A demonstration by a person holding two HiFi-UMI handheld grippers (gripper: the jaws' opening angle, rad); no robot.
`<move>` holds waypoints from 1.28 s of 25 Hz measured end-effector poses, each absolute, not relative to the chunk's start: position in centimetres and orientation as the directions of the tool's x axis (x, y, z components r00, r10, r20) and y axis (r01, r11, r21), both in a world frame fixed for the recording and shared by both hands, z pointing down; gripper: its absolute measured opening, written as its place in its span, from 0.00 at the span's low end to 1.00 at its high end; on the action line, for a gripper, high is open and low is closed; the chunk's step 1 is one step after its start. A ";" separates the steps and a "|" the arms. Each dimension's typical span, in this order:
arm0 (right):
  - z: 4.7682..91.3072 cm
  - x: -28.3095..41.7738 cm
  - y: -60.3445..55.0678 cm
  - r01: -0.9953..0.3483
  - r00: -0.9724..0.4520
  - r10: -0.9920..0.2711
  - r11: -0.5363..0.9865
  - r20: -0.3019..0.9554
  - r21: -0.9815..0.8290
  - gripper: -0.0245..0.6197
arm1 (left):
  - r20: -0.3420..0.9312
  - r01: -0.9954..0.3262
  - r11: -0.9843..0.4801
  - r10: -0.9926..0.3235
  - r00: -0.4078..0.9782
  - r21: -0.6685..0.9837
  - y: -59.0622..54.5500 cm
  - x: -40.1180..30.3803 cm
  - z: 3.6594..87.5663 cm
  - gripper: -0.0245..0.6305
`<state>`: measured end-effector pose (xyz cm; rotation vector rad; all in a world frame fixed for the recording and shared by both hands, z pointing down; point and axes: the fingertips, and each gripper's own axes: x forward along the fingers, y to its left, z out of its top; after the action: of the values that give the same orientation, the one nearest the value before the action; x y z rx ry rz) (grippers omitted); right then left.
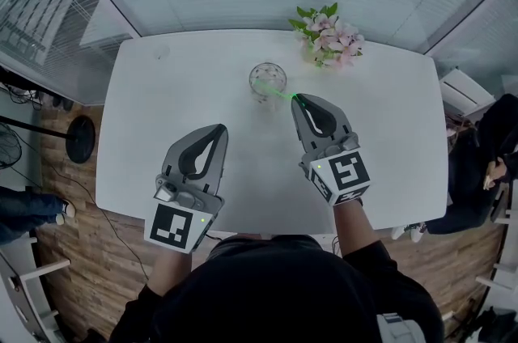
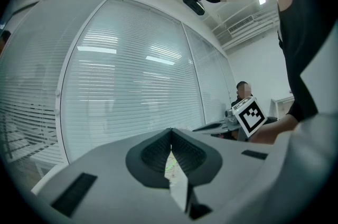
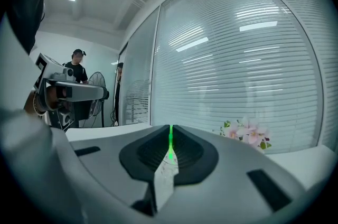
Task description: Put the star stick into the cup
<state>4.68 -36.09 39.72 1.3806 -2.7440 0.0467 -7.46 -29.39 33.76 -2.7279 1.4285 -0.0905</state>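
Head view: steeply down on the white rounded table [image 1: 162,131]. Cameras on the left gripper [image 1: 220,127] and right gripper [image 1: 296,97] sit close behind their jaws, facing level toward slatted window blinds [image 2: 132,85]; head and right gripper views share the pink flower bunch [image 3: 248,133]

The left gripper [image 1: 218,129] and right gripper [image 1: 297,99] are grey with black pads [image 1: 197,160]. Each carries a black-and-white marker cube [image 1: 172,225]. Sleeves [image 1: 390,275] are black.

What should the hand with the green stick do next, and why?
Probably ease the right gripper a little lower toward the cup: it is shut on the star stick, whose far end seems only just over the cup's rim.
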 end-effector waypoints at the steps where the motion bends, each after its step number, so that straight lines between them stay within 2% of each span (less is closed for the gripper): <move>1: 39.8 4.6 -36.2 -0.803 -0.594 -0.800 0.597 0.079 0.004 0.07 | 0.026 -0.818 -0.569 -0.822 0.569 -0.081 -29.4 -7.5 33.8 0.06; 32: 40.8 6.8 -37.5 -0.822 -0.562 -0.818 0.569 0.122 0.024 0.08 | 0.019 -0.789 -0.609 -0.792 0.610 -0.079 -29.5 -6.0 33.4 0.06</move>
<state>6.83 -37.53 40.79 1.4051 -2.6751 0.0531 -6.04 -29.49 33.42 -2.7615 1.3581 -0.0797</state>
